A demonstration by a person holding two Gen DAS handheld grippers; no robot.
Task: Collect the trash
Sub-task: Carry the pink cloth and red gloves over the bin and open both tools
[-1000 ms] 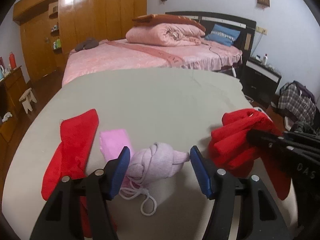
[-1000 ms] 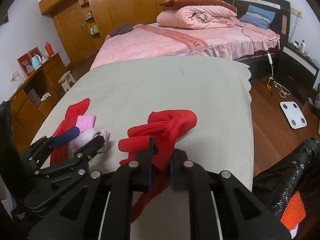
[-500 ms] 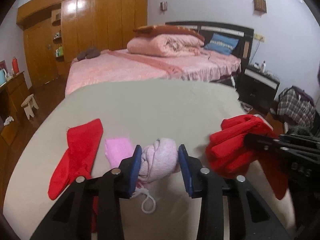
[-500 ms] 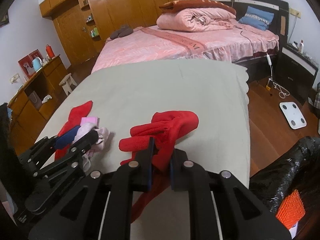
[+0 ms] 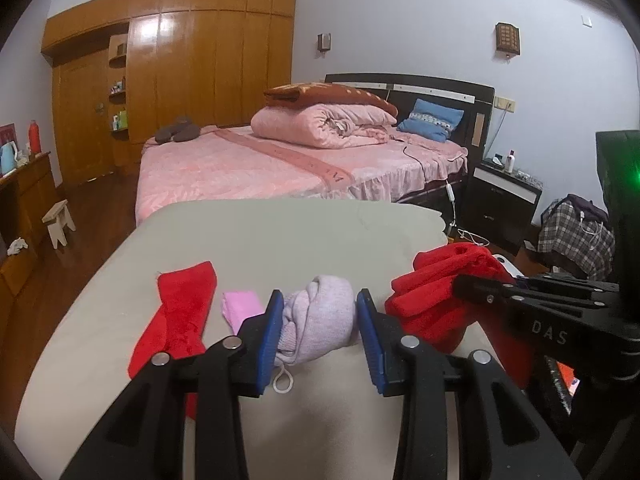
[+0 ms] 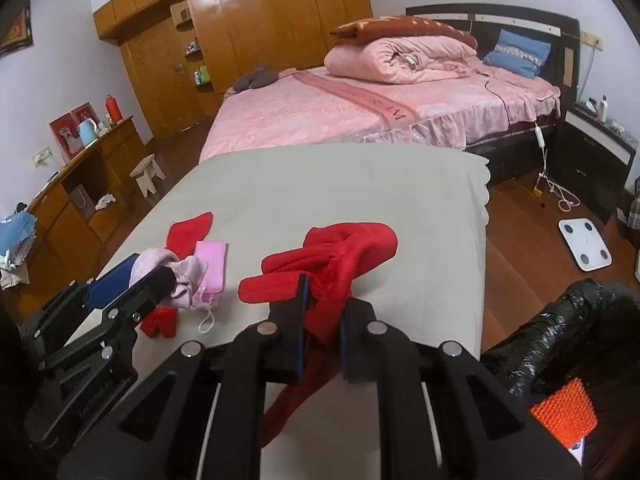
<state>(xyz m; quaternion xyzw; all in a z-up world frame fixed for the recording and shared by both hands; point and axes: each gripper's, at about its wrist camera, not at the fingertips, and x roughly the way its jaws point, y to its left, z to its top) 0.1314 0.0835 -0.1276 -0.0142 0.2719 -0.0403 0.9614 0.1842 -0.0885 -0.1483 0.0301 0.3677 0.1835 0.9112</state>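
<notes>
A lilac knit bundle (image 5: 316,328) with a white cord (image 5: 283,382) hanging from it sits between the blue pads of my left gripper (image 5: 319,300), which is shut on it and holds it just above the grey-beige table cover (image 5: 280,232). My right gripper (image 6: 322,300) is shut on a bunched red cloth (image 6: 348,248), whose tail hangs below the jaws. On the cover to the left lie a flat red cloth (image 5: 180,312) and a folded pink cloth (image 5: 240,308). In the right wrist view, the left gripper (image 6: 136,276) shows at the left with the bundle (image 6: 176,276).
A black plastic bag (image 6: 560,332) stands open at the lower right beside the table, with an orange studded object (image 6: 564,412) near it. Beyond the table is a pink bed (image 6: 360,112). A white scale (image 6: 586,250) lies on the wooden floor.
The left jaws closed from wide apart onto the lilac bundle and lifted it, so the cord now dangles. Both grippers have risen a little, the right one still holding the red cloth.
</notes>
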